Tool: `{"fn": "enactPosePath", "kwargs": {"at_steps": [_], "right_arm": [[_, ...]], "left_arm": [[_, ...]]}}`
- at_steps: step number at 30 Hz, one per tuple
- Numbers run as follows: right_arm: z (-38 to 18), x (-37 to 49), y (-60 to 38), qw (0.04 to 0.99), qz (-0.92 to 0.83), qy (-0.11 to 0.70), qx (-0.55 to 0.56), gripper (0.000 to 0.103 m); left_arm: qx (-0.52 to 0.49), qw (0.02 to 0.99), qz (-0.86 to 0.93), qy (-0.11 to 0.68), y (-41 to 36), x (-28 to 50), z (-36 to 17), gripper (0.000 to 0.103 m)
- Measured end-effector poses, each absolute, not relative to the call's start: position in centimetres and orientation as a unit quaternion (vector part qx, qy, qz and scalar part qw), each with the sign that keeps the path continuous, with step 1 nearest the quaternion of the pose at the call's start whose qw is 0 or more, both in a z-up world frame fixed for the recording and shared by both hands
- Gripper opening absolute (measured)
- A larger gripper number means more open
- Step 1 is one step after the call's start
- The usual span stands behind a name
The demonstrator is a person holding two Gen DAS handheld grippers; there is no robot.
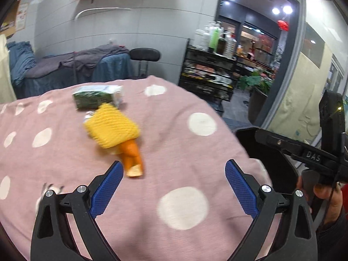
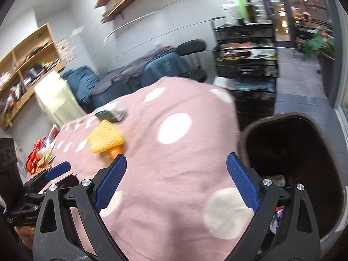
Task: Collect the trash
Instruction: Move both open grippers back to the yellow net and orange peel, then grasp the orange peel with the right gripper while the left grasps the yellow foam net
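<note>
Green carton [image 1: 97,96] behind yellow foam net [image 1: 112,126]

On the cloth-covered table [image 1: 184,148] a carton [image 1: 97,96] lay toward the far edge, and just before it, touching or nearly so, lay a foam net sleeve [image 1: 112,126] with a peel [image 1: 132,156] sticking out of its near end. A bin [image 2: 289,152] stood off the table's right edge. A heap of wrappers [image 2: 41,152] lay at the table's left edge. Behind the table stood a stool [image 1: 144,55] and a rack [image 1: 206,71].
</note>
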State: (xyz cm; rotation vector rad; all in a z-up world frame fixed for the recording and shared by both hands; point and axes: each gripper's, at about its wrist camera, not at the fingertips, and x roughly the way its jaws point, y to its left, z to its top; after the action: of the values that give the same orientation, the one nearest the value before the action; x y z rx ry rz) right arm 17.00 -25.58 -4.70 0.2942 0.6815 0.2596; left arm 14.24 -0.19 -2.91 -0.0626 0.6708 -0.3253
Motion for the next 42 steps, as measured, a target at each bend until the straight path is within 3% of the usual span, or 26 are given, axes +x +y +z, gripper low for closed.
{"fn": "enactPosePath", "kwargs": {"at_steps": [16, 22, 24, 27, 28, 30, 36, 38, 42], "right_arm": [[-7.3, 23.4, -10.3, 0.865, 0.259, 0.429, 0.012, 0.092], [-9.3, 26.9, -6.4, 0.826, 0.28, 0.489, -0.015, 0.073], [-10.2, 28.0, -5.8, 0.819, 0.275, 0.503, -0.015, 0.071], [-11.9, 29.6, -5.8, 0.799, 0.275, 0.534, 0.017, 0.05], [-12.5, 29.9, -6.0, 0.79, 0.28, 0.544, 0.031, 0.038], [-12.9, 30.1, -6.6, 0.785, 0.284, 0.547, 0.055, 0.031], [-12.3, 29.6, -7.3, 0.793, 0.282, 0.536, 0.062, 0.023], [-11.8, 29.2, -7.3, 0.798, 0.284, 0.528, 0.056, 0.021], [-10.7, 28.3, -8.2, 0.81, 0.282, 0.511, 0.057, 0.021]], "left_arm": [[-0.089, 0.919, -0.05, 0.381, 12.9, 17.5, -6.3, 0.089], [-0.09, 0.918, -0.071, 0.38, 12.7, 19.3, -5.9, 0.085], [-0.094, 0.916, -0.082, 0.38, 12.5, 20.1, -5.7, 0.084], [-0.112, 0.91, -0.107, 0.385, 11.8, 21.7, -5.4, 0.08], [-0.114, 0.908, -0.116, 0.387, 11.4, 22.2, -5.4, 0.079], [-0.116, 0.903, -0.131, 0.392, 10.4, 23.3, -5.5, 0.076], [-0.113, 0.886, -0.158, 0.422, 7.8, 26.5, -7.1, 0.043], [-0.108, 0.886, -0.153, 0.423, 7.5, 26.5, -7.4, 0.016], [-0.096, 0.897, -0.148, 0.405, 7.7, 24.4, -6.6, 0.011]]}}
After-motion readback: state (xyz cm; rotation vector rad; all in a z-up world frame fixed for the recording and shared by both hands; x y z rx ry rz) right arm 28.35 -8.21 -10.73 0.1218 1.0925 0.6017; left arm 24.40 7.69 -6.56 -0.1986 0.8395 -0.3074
